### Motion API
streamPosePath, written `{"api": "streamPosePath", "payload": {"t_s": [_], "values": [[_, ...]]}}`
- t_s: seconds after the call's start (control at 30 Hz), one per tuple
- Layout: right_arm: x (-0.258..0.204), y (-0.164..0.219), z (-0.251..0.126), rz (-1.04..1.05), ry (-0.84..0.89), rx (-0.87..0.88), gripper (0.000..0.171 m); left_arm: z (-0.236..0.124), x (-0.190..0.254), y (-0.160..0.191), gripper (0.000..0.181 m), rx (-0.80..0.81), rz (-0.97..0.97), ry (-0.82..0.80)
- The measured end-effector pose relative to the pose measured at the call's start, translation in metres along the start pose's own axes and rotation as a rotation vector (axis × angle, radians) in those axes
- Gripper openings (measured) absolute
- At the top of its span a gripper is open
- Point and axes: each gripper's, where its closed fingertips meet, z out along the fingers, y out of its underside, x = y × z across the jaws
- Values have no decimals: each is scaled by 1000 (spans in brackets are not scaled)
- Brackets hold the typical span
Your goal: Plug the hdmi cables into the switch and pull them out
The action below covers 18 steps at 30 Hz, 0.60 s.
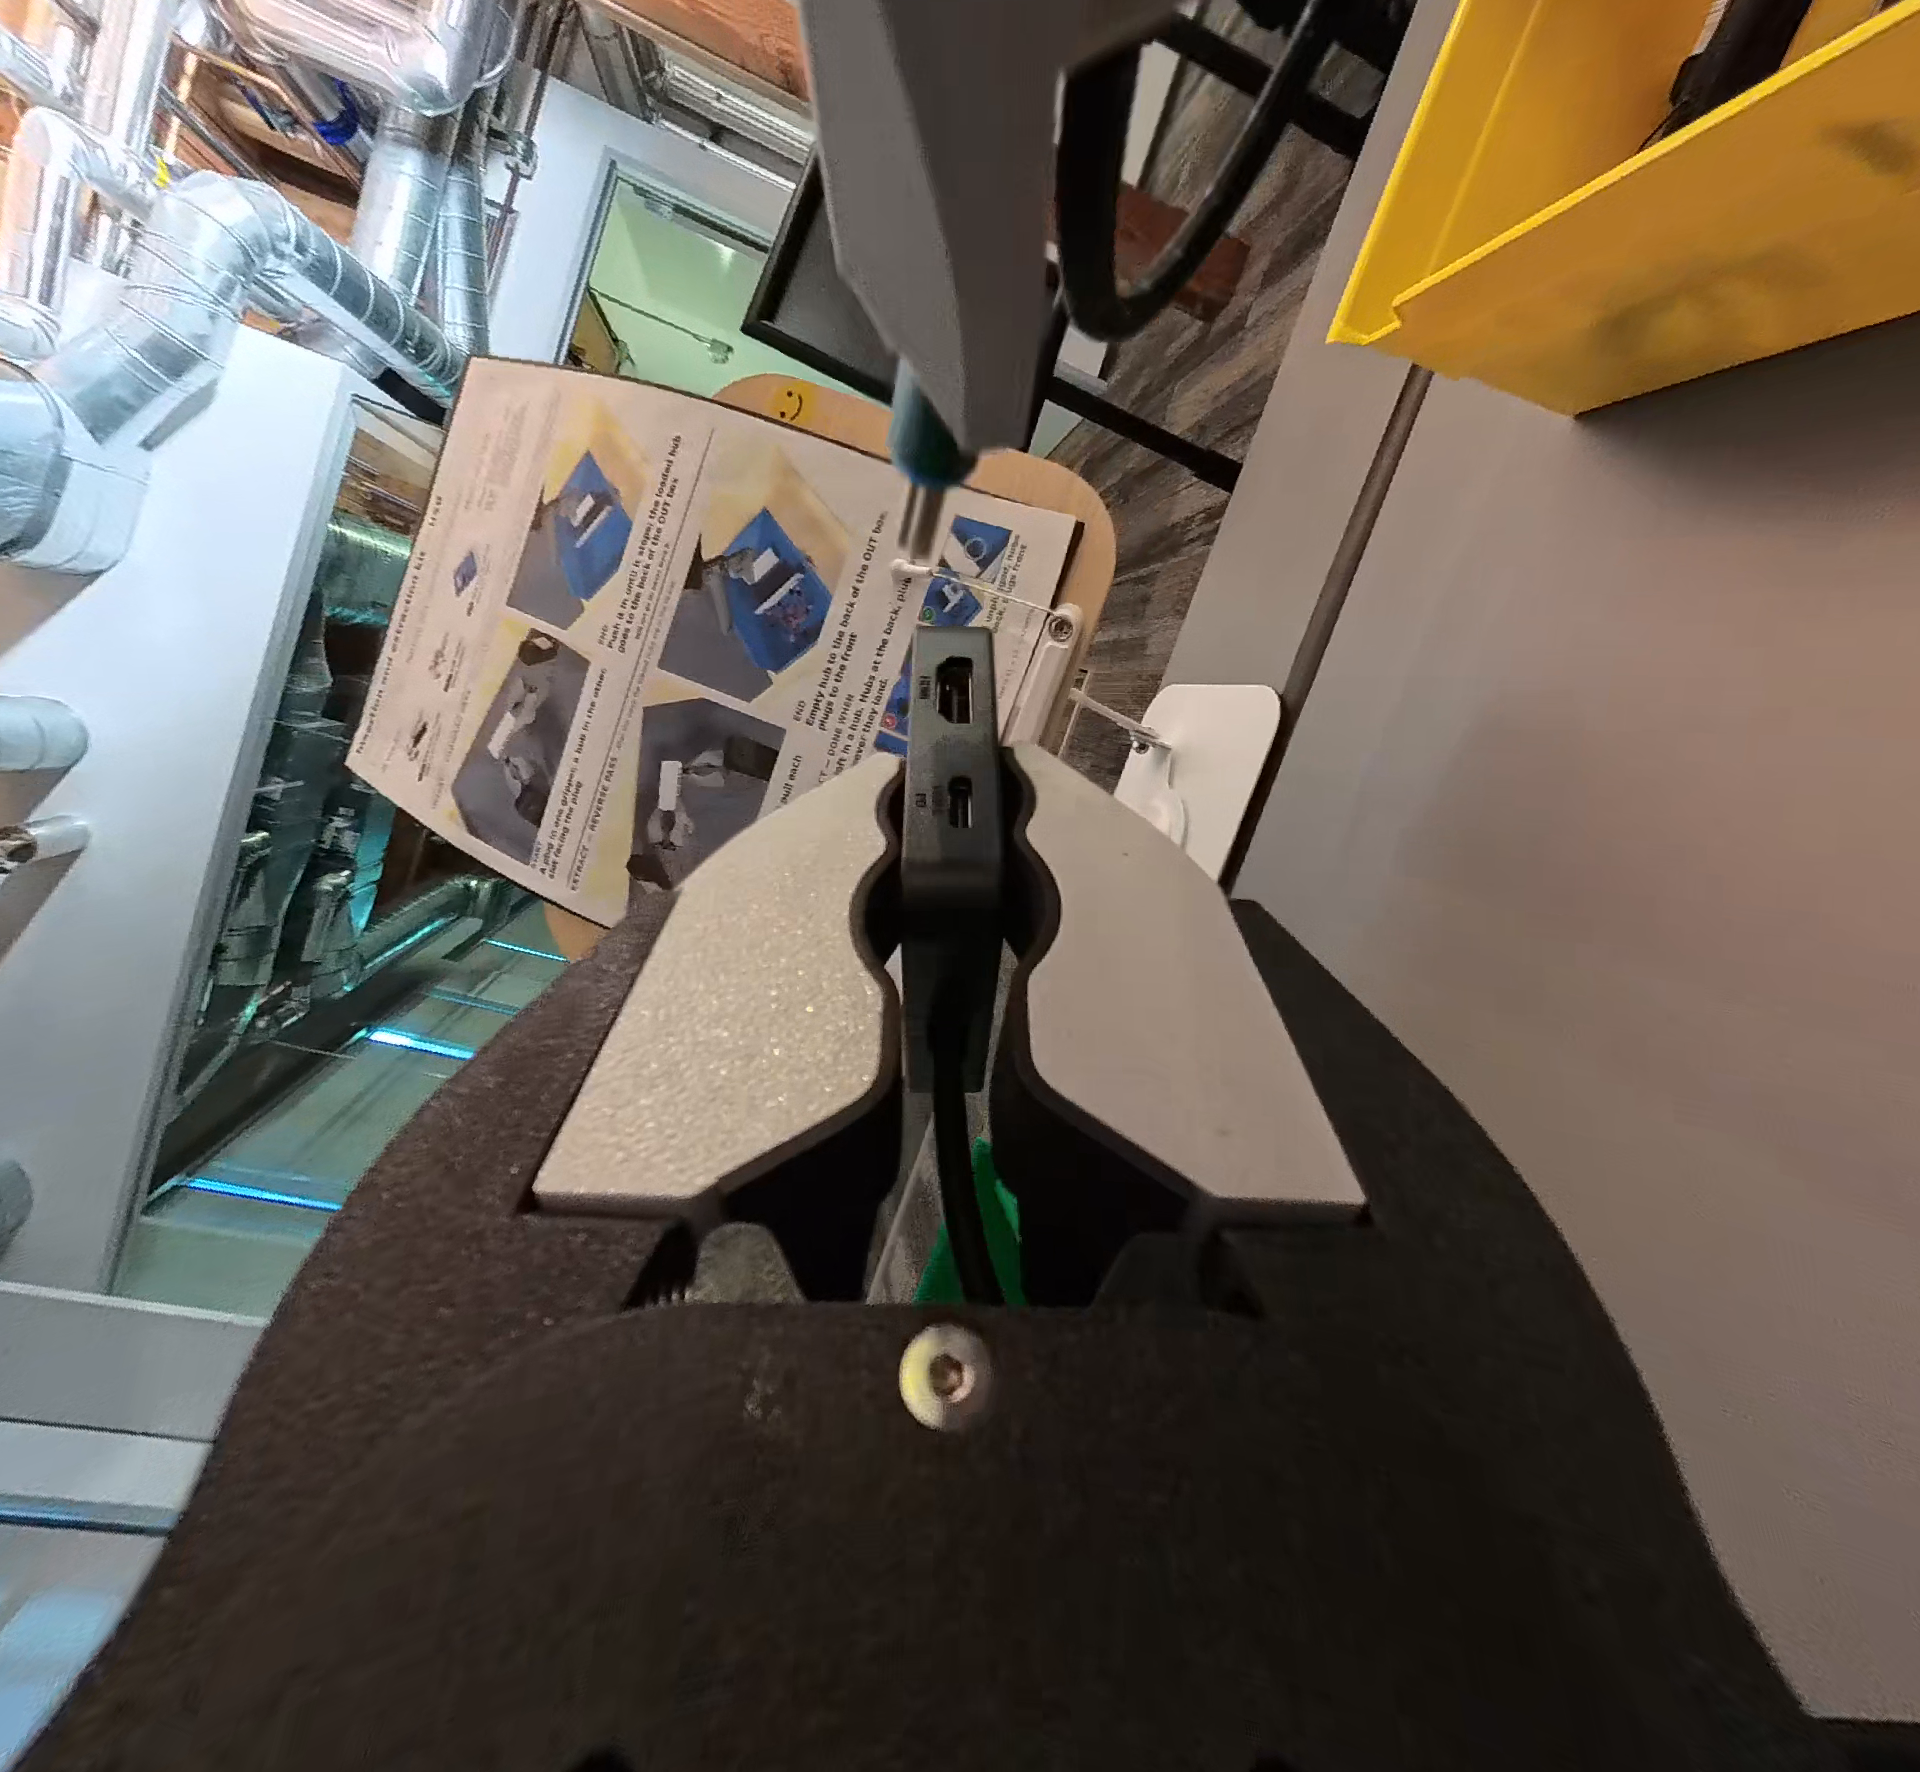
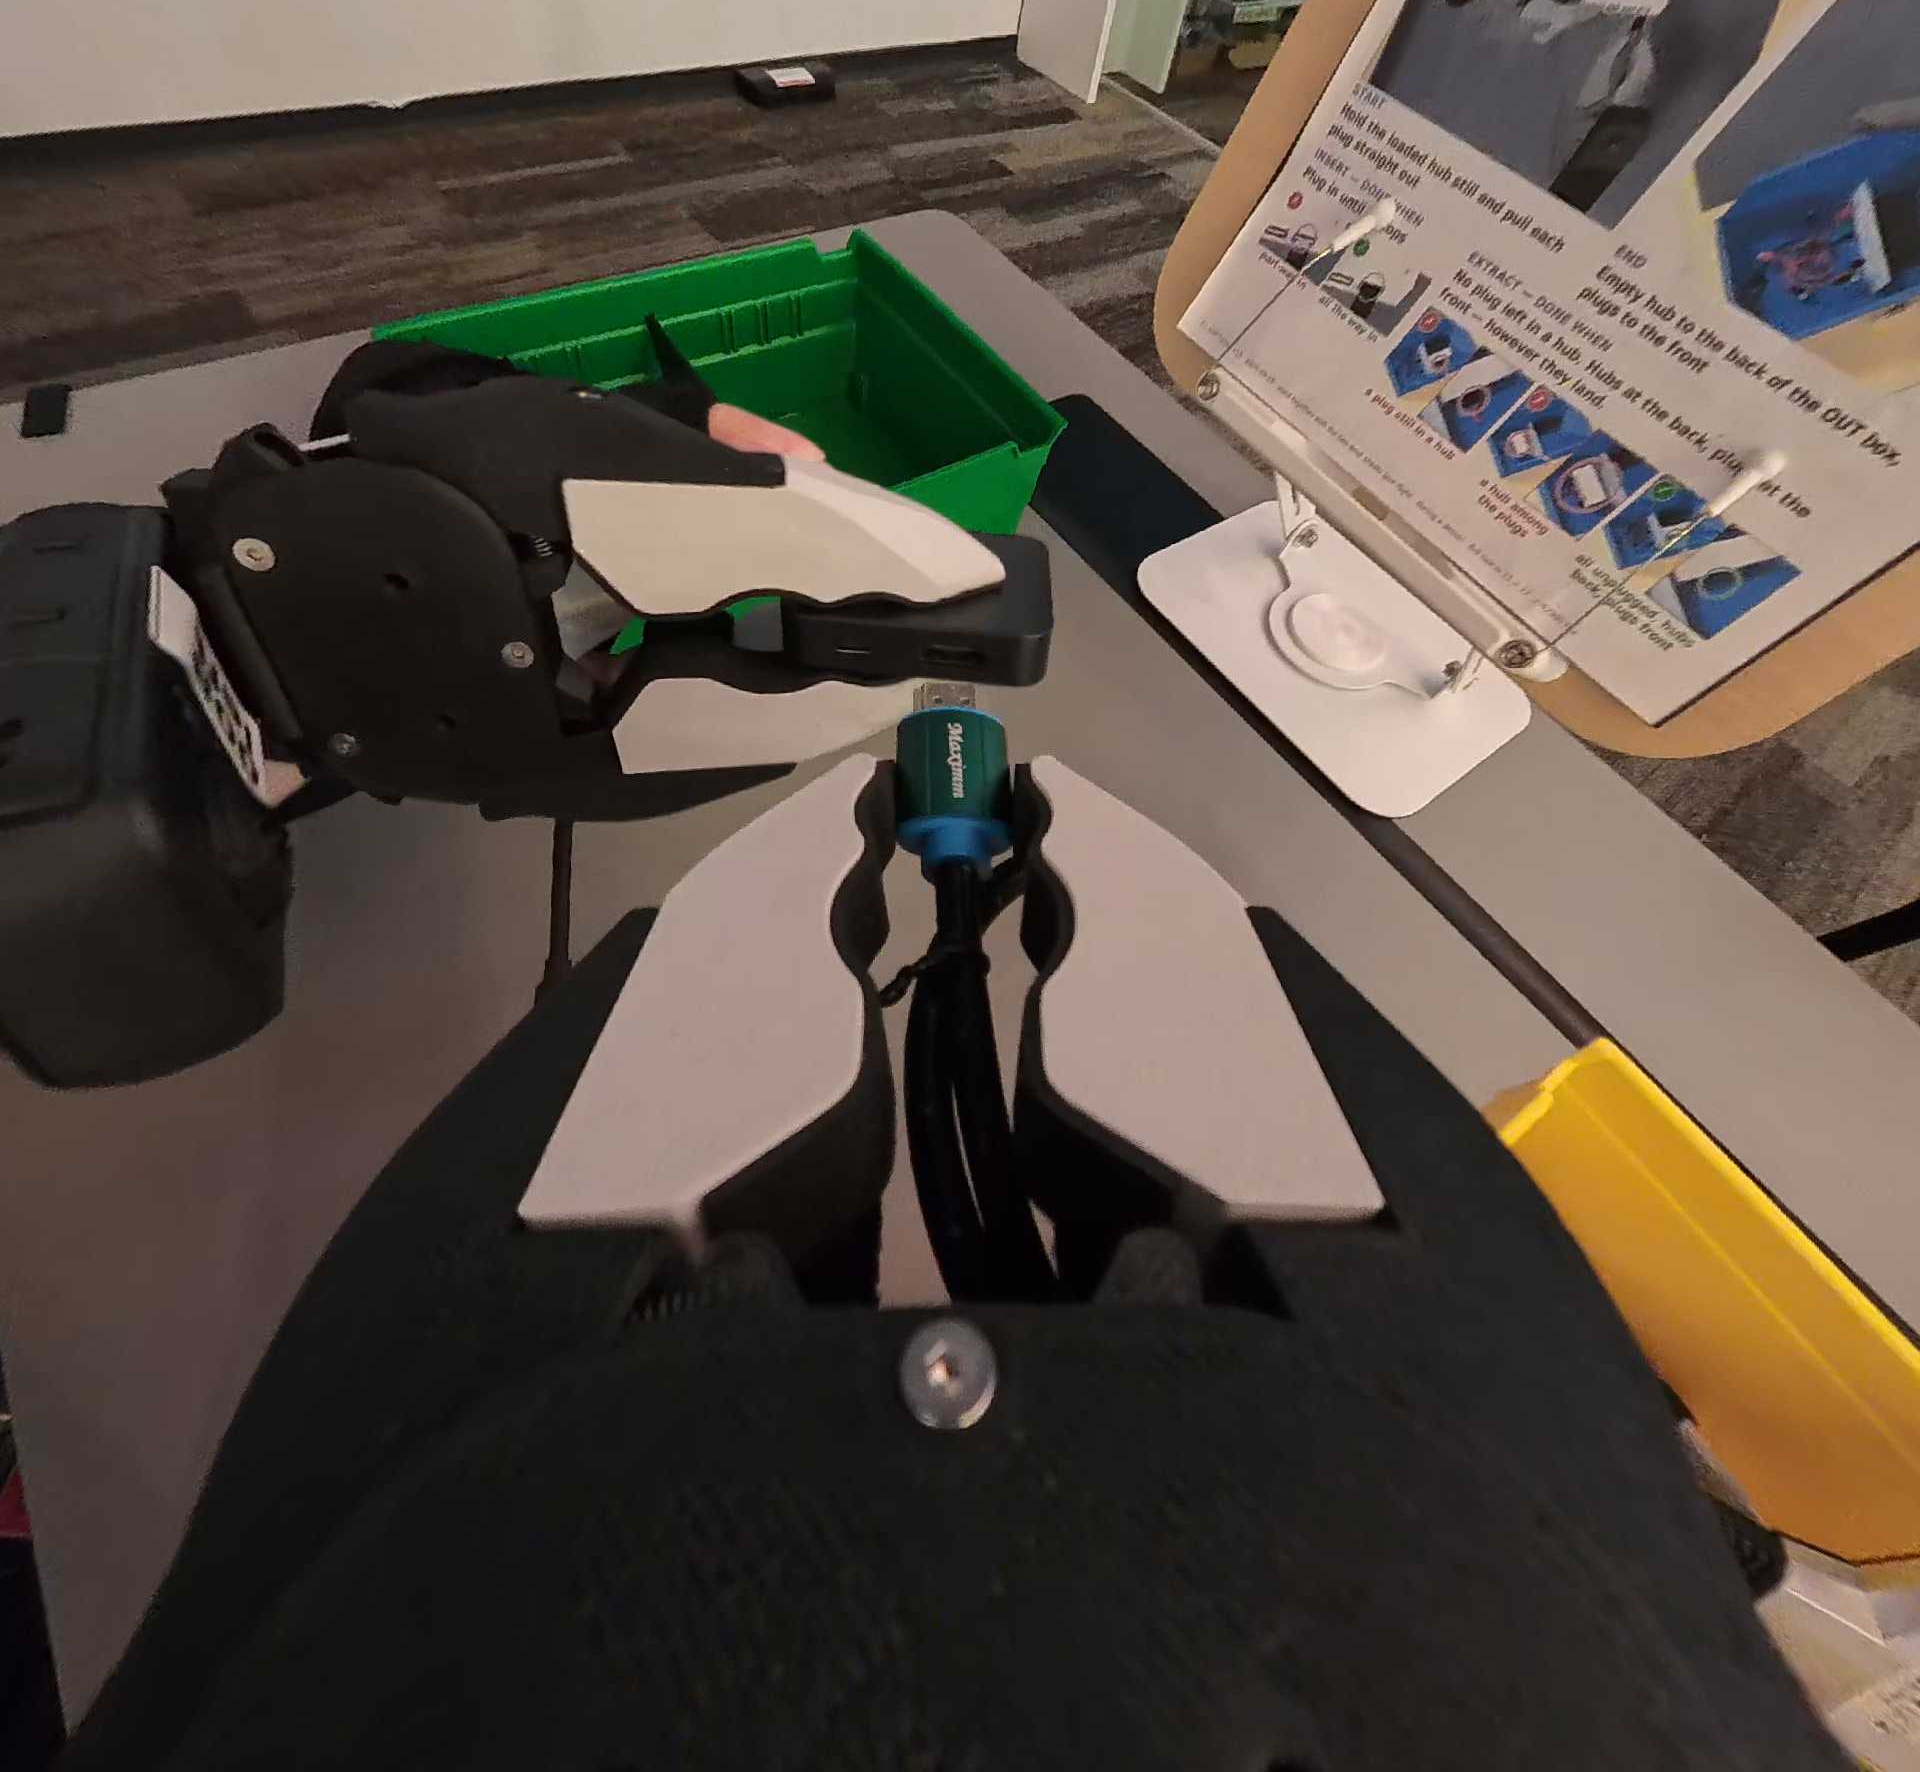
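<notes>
Two bins: green bin (image 2: 935, 434) seemingly empty, yellow bin (image 2: 1704, 1307) contents unclear.

Office-like lab; carpet floor (image 2: 727, 164); exposed ducts (image 1: 312, 268); instruction board (image 2: 1558, 268)

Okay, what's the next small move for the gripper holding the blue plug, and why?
Probably ease the right gripper forward so the blue plug enters the wide port on the black switch. The plug's metal tip sits just short of that port, roughly in line, and the left gripper grips the switch.
</notes>
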Motion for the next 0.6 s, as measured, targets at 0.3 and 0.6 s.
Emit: {"api": "streamPosePath", "payload": {"t_s": [0.3,0.6], "values": [[1,13,14,50,-24,-63,21,1,10,-5,14,-18,-11,21],[5,20,17,94,-36,-93,21,3,14,-3,14,-36,11,27]]}}
